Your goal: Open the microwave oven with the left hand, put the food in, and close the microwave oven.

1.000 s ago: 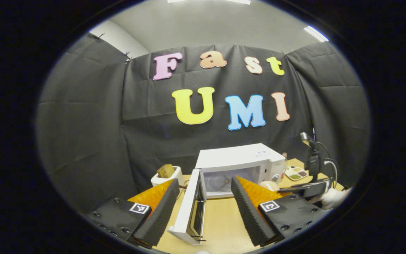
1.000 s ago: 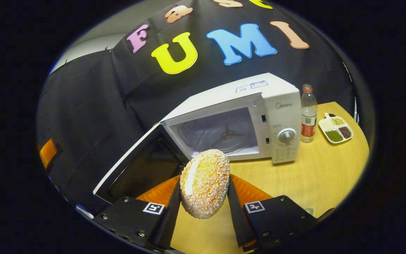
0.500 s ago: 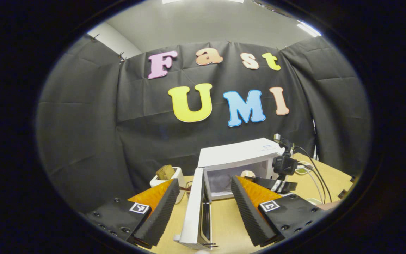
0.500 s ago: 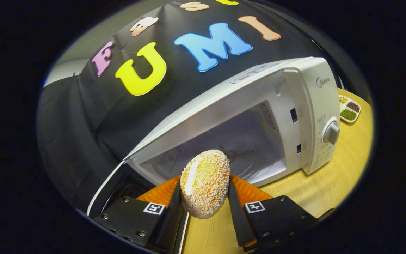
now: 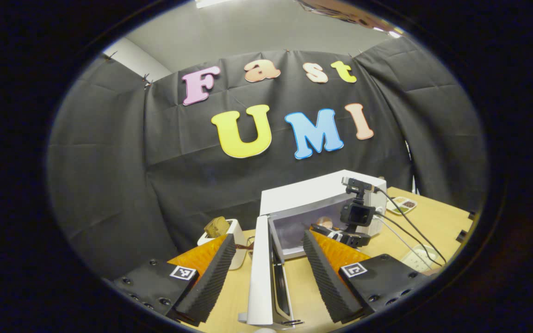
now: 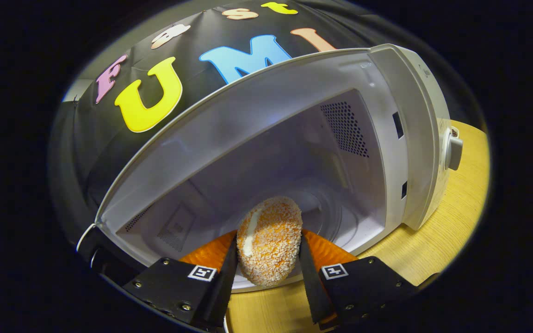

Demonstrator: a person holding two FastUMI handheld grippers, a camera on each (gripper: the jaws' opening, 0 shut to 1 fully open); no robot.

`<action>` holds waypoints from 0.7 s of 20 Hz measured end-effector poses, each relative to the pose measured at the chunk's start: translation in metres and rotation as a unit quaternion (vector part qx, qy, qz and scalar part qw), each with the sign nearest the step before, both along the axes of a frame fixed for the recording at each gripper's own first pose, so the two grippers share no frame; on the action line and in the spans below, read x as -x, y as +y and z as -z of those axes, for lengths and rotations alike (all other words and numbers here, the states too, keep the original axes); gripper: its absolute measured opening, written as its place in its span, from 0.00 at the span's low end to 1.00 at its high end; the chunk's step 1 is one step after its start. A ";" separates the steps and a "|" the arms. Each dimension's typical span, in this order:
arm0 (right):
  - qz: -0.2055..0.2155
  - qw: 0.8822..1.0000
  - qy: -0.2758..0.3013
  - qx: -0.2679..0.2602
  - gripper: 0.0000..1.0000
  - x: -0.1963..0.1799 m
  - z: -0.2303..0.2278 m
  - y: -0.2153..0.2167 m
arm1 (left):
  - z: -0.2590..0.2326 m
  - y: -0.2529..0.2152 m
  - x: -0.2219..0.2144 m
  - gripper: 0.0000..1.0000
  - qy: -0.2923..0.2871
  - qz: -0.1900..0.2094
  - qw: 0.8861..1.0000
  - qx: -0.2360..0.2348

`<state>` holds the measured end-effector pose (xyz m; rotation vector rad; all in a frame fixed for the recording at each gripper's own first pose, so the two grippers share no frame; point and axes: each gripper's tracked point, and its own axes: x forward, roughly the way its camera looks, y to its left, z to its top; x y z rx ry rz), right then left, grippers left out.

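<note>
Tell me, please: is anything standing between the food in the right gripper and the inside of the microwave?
Nothing visible does. The door is swung wide open, and the right gripper holds the crumbed bun at the microwave's open mouth, over its bare floor.

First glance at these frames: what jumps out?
The round crumb-coated orange bun, clamped between the right gripper fingers at the mouth of the open white microwave oven. In the left gripper view, the swung-out white microwave door stands edge-on between the open left gripper fingers.
</note>
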<state>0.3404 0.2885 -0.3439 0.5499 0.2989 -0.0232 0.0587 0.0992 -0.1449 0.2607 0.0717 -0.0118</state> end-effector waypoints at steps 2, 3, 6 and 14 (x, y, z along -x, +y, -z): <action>0.008 1.000 0.002 -0.006 0.68 -0.008 0.005 0.000 | 0.006 -0.004 -0.001 1.00 0.005 0.003 1.000 -0.004; 0.011 1.000 0.003 -0.001 0.76 -0.008 0.008 -0.002 | 0.007 -0.004 -0.001 1.00 0.005 0.004 1.000 -0.008; 0.016 1.000 0.011 0.020 0.98 0.000 0.007 -0.013 | 0.006 -0.004 -0.001 0.94 0.004 0.004 1.000 -0.010; -0.023 0.990 -0.046 0.133 0.98 0.065 -0.066 -0.054 | -0.011 0.006 0.008 1.00 -0.012 -0.007 1.000 0.018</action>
